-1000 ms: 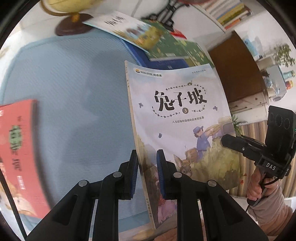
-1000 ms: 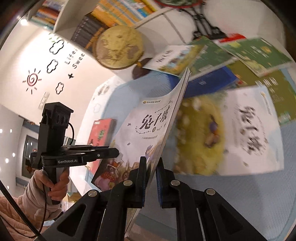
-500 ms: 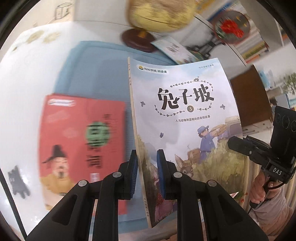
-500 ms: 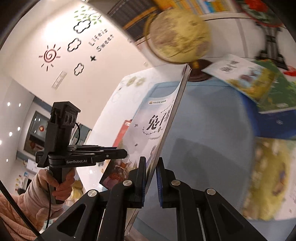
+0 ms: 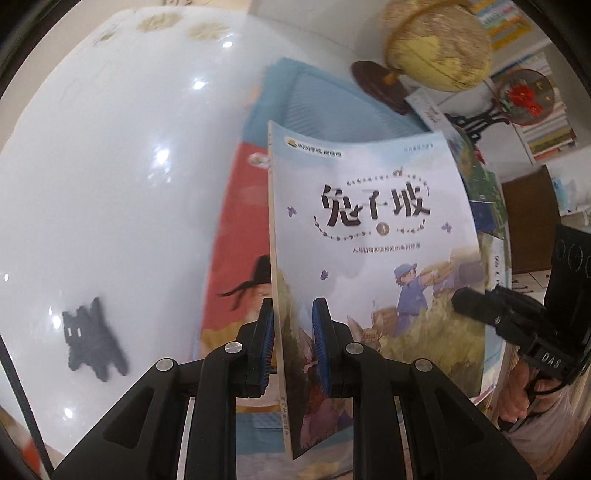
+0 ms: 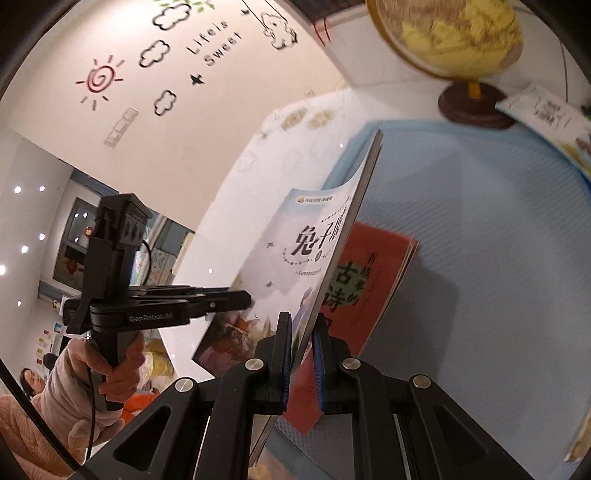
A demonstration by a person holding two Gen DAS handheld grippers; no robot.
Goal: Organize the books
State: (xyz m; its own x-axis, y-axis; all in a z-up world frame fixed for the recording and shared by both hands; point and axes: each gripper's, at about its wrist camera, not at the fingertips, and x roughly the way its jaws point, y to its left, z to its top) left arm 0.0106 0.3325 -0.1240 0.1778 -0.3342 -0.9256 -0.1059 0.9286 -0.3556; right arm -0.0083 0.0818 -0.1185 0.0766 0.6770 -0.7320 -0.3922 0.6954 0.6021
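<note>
Both the left gripper (image 5: 293, 347) and right gripper (image 6: 301, 363) are clenched on the pale blue book (image 5: 373, 236), held upright at frame centre above a red book (image 6: 373, 280) on the blue mat (image 6: 480, 229). Left of it the glossy white bench (image 5: 110, 177) lies bare to its far edge; a globe (image 5: 436, 44) and shelves stand upper right.

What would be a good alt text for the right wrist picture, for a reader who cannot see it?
The right gripper pinches one edge of a pale blue picture book, held up on edge above a red book lying on a blue mat. The left gripper holds the book's other side; a globe stands behind.
</note>
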